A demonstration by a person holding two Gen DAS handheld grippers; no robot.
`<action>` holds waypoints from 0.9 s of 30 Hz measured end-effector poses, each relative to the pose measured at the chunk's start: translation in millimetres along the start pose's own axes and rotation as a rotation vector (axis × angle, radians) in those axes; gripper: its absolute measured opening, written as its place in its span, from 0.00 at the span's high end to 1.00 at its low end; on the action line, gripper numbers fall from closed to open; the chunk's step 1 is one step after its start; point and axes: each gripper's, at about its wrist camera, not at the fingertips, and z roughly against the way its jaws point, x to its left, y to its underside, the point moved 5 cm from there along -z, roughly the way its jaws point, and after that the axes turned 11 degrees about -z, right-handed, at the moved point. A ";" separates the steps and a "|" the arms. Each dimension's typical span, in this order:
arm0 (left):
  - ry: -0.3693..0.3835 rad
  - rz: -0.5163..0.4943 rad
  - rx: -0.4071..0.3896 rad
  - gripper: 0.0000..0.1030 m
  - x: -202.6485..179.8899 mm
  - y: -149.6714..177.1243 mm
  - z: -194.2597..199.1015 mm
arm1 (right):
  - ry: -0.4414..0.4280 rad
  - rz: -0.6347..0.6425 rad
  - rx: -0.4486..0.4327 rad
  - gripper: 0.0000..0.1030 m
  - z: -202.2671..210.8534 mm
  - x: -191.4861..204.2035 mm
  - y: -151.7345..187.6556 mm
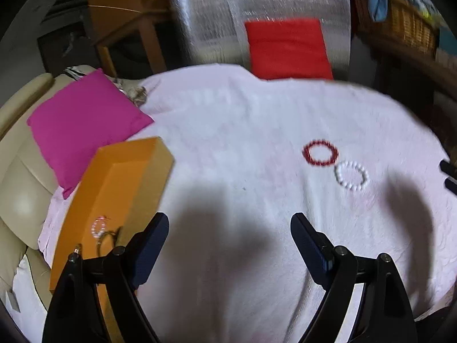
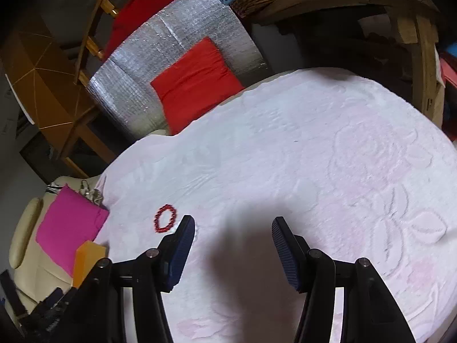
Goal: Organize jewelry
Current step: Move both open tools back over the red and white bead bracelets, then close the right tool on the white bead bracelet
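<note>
Blurred throughout in the left wrist view, so bead detail hard to read. Inside the orange box (image 1: 114,197): a small ring of pale pink beads (image 1: 99,226) and a thin metal hoop (image 1: 107,238) just beside it, partly hidden behind the left tool's finger; exact kind of both pieces unclear. Box itself cut at its near end by the tool's frame, and seen only as a small orange corner (image 2: 85,260) in the right wrist view.

Red bead bracelet (image 1: 320,153) lying flat on the pale pink embossed cloth (image 1: 228,131), well right of the box, with a white bead bracelet (image 1: 352,175) just beside it, touching or nearly so. In the right wrist view only the red bracelet (image 2: 165,218) visible, just left of the right tool's left fingertip; white bracelet not to be found there, likely behind the finger. Dark shadows on the cloth below both tools.

Left tool (image 1: 230,228) wide open, nothing between its pads, hanging above bare cloth between box and bracelets. Right tool (image 2: 233,230) also open, somewhat narrower, holding nothing, over bare cloth. Two dark tips at the right edge of the left view, cut off, too little shown to identify.

Beyond the cloth: magenta cushion (image 1: 85,125) on a cream seat, red cushion (image 1: 288,48) against silver foil padding (image 1: 211,17), wicker basket (image 1: 411,25) at the upper right, cropped.
</note>
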 end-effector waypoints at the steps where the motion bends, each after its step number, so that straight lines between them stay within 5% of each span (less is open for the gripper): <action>1: -0.003 -0.011 0.004 0.15 -5.5 -1.5 -4.6 | 0.010 -0.005 0.011 0.41 -2.8 -2.0 0.0; 18: -0.031 -0.085 -0.041 0.15 -37.5 -44.0 -39.6 | 0.036 0.144 0.085 0.42 -34.1 25.0 14.0; 23: -0.024 -0.073 -0.038 0.15 -35.6 -47.3 -54.2 | 0.047 0.197 0.130 0.62 -54.5 40.2 26.3; 27: -0.017 -0.058 -0.021 0.15 -33.0 -48.2 -68.7 | 0.051 0.251 0.155 0.62 -73.1 58.8 36.6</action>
